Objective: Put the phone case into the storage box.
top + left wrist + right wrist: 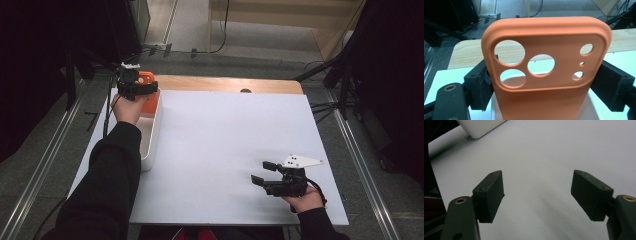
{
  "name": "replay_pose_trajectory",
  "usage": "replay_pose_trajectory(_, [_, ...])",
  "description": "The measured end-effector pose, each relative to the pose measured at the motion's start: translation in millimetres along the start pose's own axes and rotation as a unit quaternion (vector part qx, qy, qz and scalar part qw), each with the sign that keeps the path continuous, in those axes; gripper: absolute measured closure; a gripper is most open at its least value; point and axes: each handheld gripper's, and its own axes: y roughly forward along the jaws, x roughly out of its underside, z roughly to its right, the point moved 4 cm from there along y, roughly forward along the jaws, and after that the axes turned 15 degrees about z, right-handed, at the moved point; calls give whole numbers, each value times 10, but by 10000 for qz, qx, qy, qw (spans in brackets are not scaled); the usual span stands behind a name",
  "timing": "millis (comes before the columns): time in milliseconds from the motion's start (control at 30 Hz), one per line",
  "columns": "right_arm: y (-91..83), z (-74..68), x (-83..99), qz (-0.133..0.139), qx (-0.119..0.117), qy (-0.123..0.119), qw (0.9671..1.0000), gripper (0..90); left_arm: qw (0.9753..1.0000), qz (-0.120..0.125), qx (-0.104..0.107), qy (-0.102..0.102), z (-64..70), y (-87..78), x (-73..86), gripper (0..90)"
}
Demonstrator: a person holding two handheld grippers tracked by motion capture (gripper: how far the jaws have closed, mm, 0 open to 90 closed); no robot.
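Orange phone case [544, 82] clamped upright in left gripper [134, 86], over far end of white bin [151, 135]
Left to right: left gripper at bench's [220, 145] far left corner, jaws pressed on both side edges of the case, camera cutouts up top, bin's white inside just below it; bin lies along bench's left edge; right gripper [265, 173] near front right, jaws wide apart, nothing between them, low over bare white bench, bin corner [480, 127] far off

One orange phone case [546, 82], one white bin [150, 135], two hand-held grippers.
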Motion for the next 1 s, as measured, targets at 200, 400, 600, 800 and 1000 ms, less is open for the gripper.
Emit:
replay_pose_trajectory(200, [-8,5,-7,20,48,26,10000,252,10000,-50,2,8,7,13,21,150])
replay_pose_trajectory(400, [-5,6,-6,22,50,34,10000,252,10000,-85,4,26,9,32,38,149])
replay_pose_trajectory(600, [-2,5,-4,19,43,34,10000,252,9999,-126,-41,54,10,47,53,148])
replay_pose_trajectory(800, [-2,5,-4,14,44,34,10000,252,9998,-191,0,48,12,58,68,148])
replay_pose_trajectory(1000, [-2,6,0,-2,44,49,10000,252,9997,-216,27,67,14,59,72,145])
